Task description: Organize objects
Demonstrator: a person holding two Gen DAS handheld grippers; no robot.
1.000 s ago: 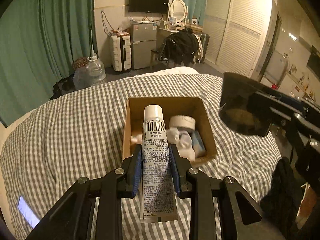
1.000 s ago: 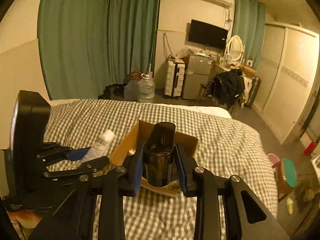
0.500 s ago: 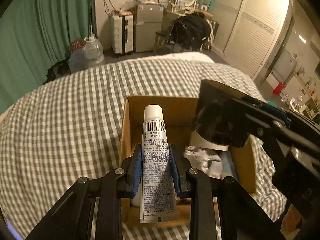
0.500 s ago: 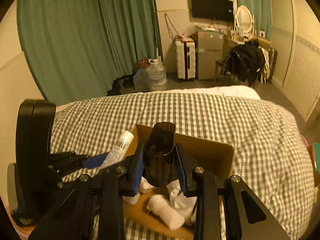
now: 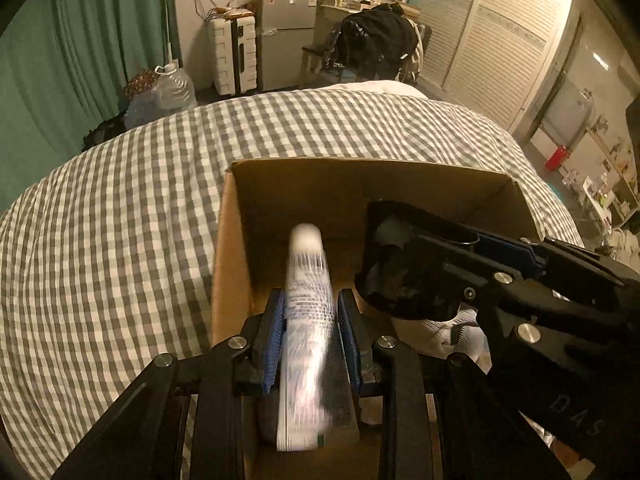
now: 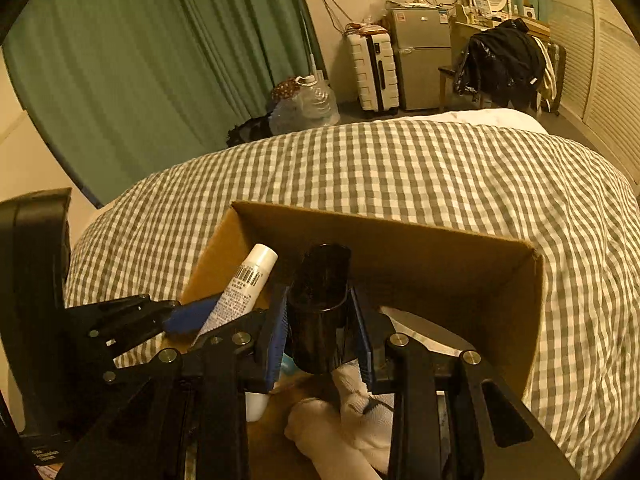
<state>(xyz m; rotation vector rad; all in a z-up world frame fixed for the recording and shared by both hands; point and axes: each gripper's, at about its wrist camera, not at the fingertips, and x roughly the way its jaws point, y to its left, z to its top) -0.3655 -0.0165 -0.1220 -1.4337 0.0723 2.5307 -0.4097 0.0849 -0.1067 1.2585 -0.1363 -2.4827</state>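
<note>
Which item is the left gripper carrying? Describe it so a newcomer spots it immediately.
On the checked bedspread sits an open cardboard box. Over its left side, the left gripper clamps a white tube: printed text, barcode, white cap, unlike the dark cup beside it.

White tube (image 5: 308, 320) motion-blurred in the left wrist view, print unreadable, its lower end covering the cardboard box (image 5: 360, 184) floor. Dark cup (image 6: 320, 312) plus gripper frames hide most of the box contents in the right wrist view; white cloth (image 6: 352, 432) only partly visible, cut off by the bottom edge. Shelf clutter right of the box too small to identify.
</note>
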